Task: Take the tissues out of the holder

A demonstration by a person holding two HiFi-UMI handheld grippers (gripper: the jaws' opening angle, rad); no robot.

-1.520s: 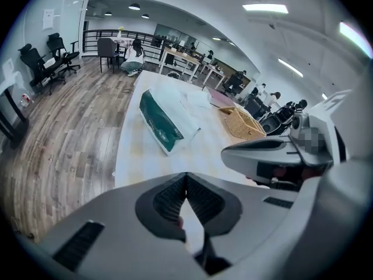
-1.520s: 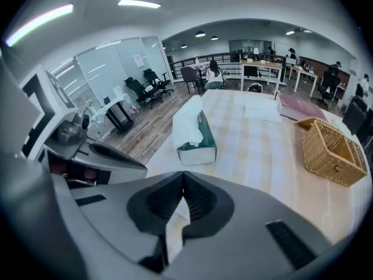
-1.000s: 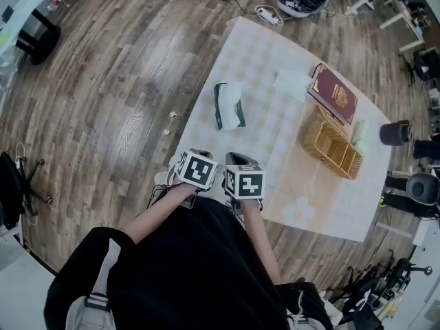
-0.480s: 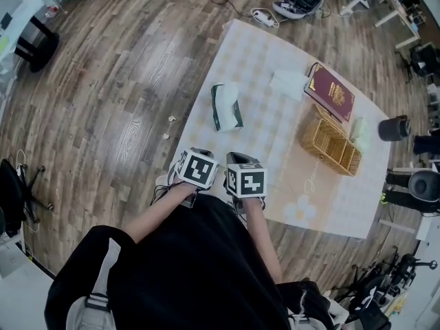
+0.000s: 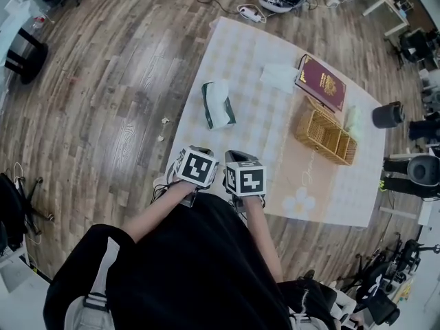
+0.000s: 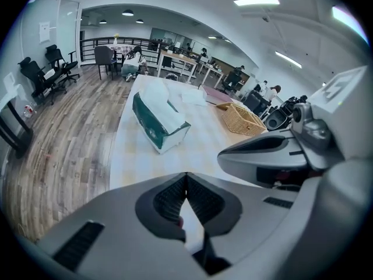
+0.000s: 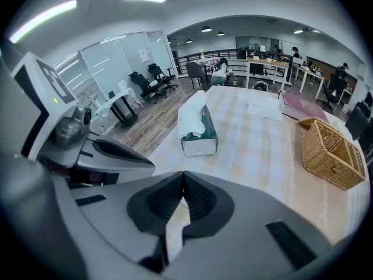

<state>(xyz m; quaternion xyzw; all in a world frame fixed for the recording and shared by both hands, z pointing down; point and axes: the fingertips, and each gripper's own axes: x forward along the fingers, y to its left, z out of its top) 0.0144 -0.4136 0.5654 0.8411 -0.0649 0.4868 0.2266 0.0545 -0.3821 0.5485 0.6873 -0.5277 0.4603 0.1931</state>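
Jaws of my left gripper (image 6: 186, 185) and right gripper (image 7: 183, 182) are pressed together, gripping nothing. Tissue holder (image 5: 218, 108) lies on the table (image 5: 275, 146) at 12 o'clock from them, tissues (image 7: 191, 120) protruding.

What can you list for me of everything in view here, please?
table: one, pale checked cloth, centre
tissue box: one, green with white tissue, table's left side
paper pile: one, white, far side by book
book: one, maroon, far right corner
basket: one, wicker tan, right side, near book
cylinder: one, black, floor right of table
left tongs: one, grey, shut, near edge
right tongs: one, grey, shut, beside left tongs
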